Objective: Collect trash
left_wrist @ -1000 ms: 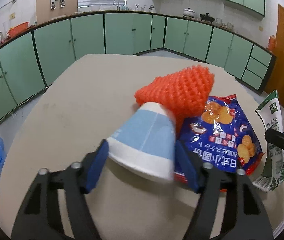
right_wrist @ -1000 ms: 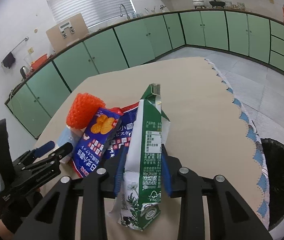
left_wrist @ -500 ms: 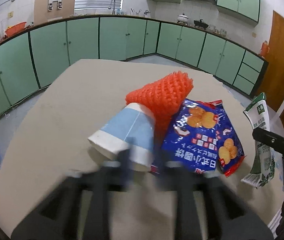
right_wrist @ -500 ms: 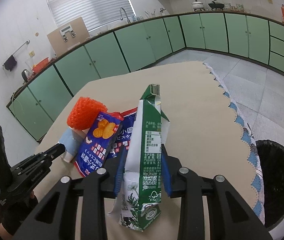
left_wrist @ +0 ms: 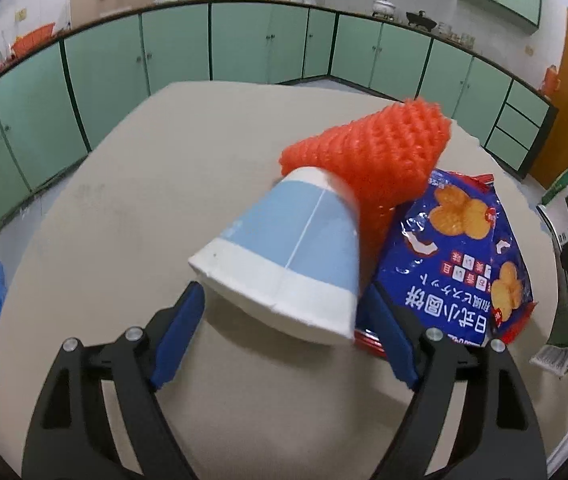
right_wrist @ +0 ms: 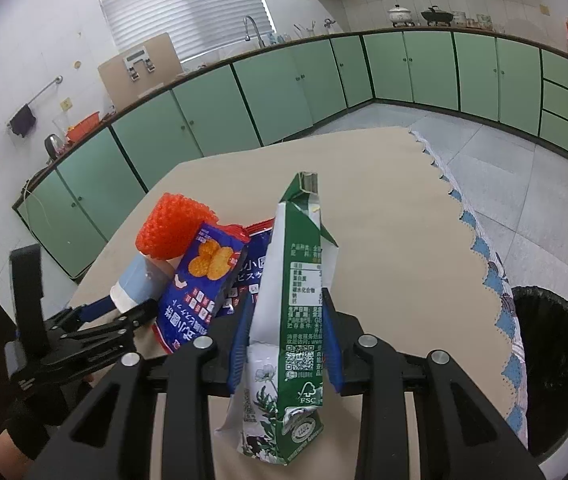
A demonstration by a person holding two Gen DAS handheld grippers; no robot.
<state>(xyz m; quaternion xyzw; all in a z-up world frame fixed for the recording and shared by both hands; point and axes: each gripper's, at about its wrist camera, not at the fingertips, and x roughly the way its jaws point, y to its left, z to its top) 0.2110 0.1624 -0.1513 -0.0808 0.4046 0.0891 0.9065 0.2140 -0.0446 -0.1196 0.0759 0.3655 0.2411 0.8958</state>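
My left hand-held gripper (left_wrist: pixel 282 312) just opening, jaws apart around paper cup (left_wrist: pixel 284 256); snack bag (left_wrist: pixel 456 264) at 3 o'clock. Right hand-held gripper (right_wrist: pixel 286 344) clamped on milk carton (right_wrist: pixel 292 312).

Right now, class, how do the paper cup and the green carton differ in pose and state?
The paper cup lies tipped on the table, between the open left claw; the green carton stands upright, pinched in the right claw. The cup leans on the orange foam net; the carton stands apart. Both are trash.

Left hand-held gripper (left_wrist: pixel 284 304) jaws just opening; right hand-held gripper (right_wrist: pixel 286 316) clamped.
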